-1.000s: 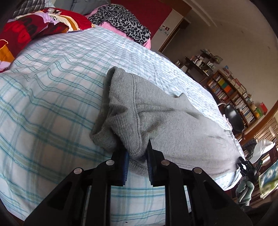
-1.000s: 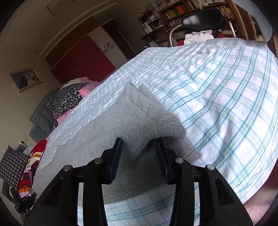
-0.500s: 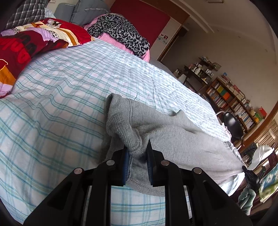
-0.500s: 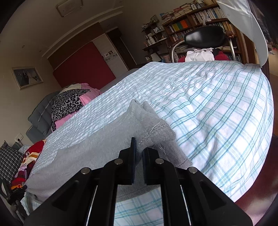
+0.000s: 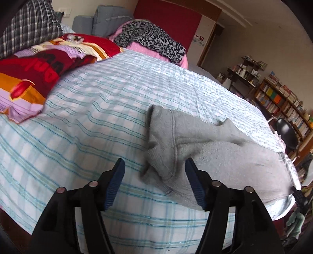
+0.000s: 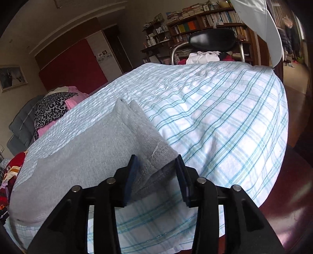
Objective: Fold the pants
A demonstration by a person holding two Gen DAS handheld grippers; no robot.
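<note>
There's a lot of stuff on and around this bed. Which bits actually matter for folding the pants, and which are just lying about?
Part of the job:
- grey pants, lying on the checked bedcover
- left gripper, fingers apart, having just opened
- right gripper, fingers apart over the pants' end

Just lying about:
- red patterned bedding
- leopard-print cloth
- black chair
- bookshelves

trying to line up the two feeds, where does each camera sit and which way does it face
Left wrist: on the left gripper, looking down its open fingers across the bed at one end of the grey pants, bookshelves beyond.
Right wrist: on the right gripper, jaws open around the pants' other end, facing the black chair.
Shared: pants, bed, leopard-print cloth.
</note>
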